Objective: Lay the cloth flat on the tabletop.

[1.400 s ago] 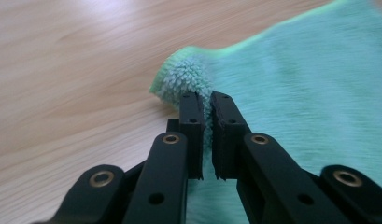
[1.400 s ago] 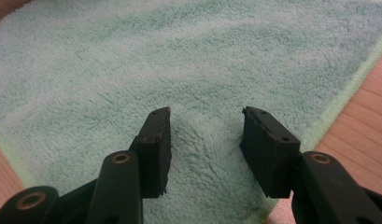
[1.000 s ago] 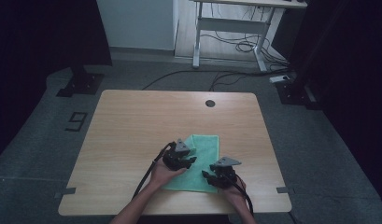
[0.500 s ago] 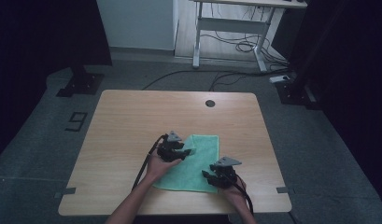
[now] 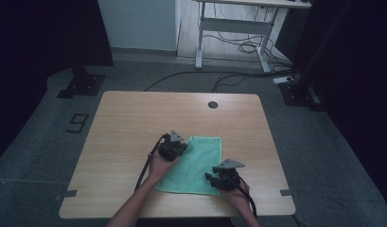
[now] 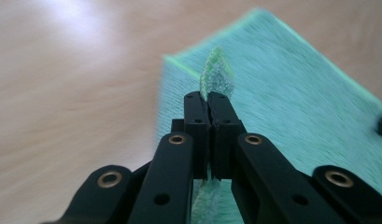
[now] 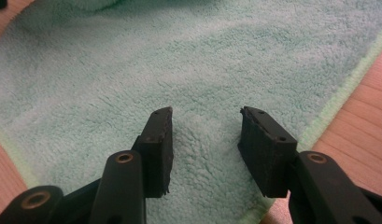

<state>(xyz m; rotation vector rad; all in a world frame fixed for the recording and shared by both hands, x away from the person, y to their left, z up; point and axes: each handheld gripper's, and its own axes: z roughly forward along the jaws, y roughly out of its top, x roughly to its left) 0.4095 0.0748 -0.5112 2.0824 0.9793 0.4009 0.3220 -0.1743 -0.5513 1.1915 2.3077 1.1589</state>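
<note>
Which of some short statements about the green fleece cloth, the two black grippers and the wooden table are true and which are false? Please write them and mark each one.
1. The left gripper is shut on a pinched fold of the green fleece cloth. True; its jaws have just been closing.
2. The right gripper is clamped shut on the cloth. False: its jaws stand apart above the cloth.
3. The cloth lies on the light wooden table. True.
4. The cloth is red. False: it is green.
5. A round dark hole sits near the table's far edge. True.
</note>
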